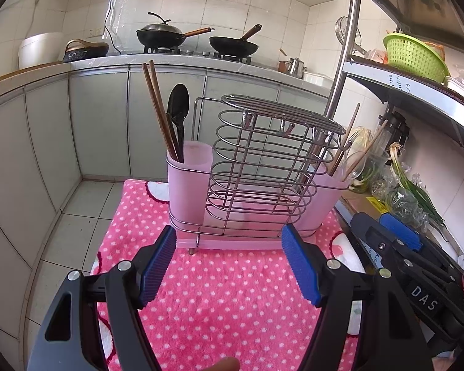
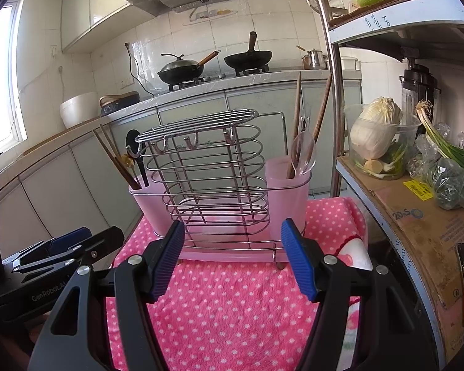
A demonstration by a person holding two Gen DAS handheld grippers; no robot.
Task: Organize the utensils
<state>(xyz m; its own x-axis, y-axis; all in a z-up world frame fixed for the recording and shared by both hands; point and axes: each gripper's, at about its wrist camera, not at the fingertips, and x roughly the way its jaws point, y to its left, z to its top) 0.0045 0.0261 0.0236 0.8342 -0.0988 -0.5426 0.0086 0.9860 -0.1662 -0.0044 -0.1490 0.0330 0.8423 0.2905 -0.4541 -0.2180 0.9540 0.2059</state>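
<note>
Utensil rack sits near towel's far edge, bare towel before it.

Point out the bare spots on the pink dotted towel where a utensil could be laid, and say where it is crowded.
Free: the pink dotted towel in front of the wire utensil rack, between it and both open hand-held grippers, left and right. Crowded: the rack fills the towel's far part; the left pink cup and right pink cup already hold utensils.
</note>
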